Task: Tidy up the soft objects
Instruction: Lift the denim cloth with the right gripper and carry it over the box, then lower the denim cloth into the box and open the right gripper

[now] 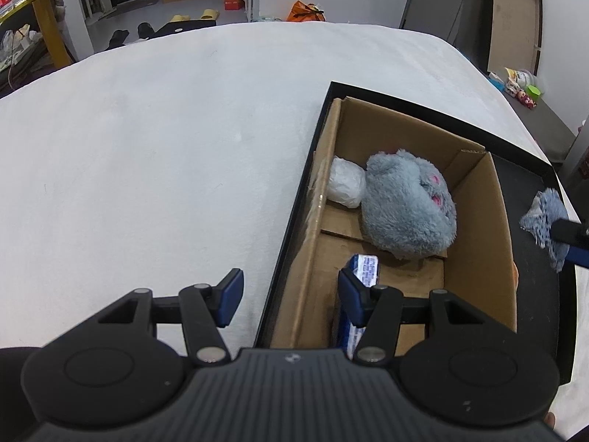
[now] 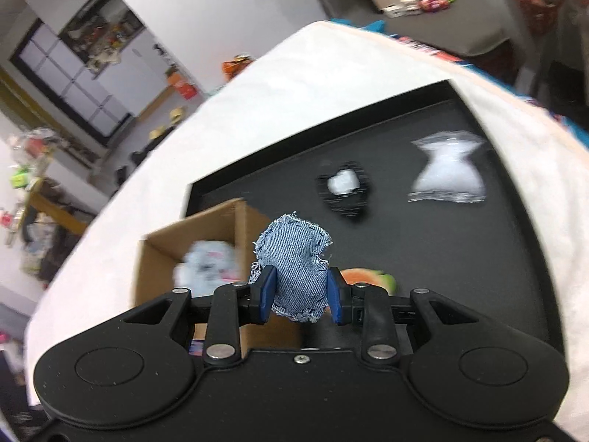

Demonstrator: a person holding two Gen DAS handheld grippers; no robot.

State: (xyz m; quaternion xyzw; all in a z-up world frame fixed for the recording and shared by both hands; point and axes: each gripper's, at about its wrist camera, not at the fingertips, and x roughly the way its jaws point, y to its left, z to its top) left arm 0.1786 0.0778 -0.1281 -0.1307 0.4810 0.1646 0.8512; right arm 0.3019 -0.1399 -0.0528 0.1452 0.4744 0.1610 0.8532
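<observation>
A cardboard box (image 1: 475, 199) stands in the left part of a black tray (image 1: 530, 199) on the white table. In it lie a grey plush toy (image 1: 408, 206), a white wrapped bundle (image 1: 346, 182) and a blue-and-white packet (image 1: 362, 269). My left gripper (image 1: 291, 294) is open and empty above the box's near left wall. My right gripper (image 2: 300, 296) is shut on a denim beanbag (image 2: 294, 258) and holds it above the tray beside the box (image 2: 206, 232); the beanbag also shows in the left wrist view (image 1: 545, 217). The right wrist view is blurred.
On the tray floor (image 2: 460, 258) lie a black-and-white soft item (image 2: 346, 191), a white pouch (image 2: 447, 173) and an orange-green item (image 2: 368, 278) near my right fingers. The white table (image 1: 147, 147) spreads left of the tray. Room clutter lies beyond the table.
</observation>
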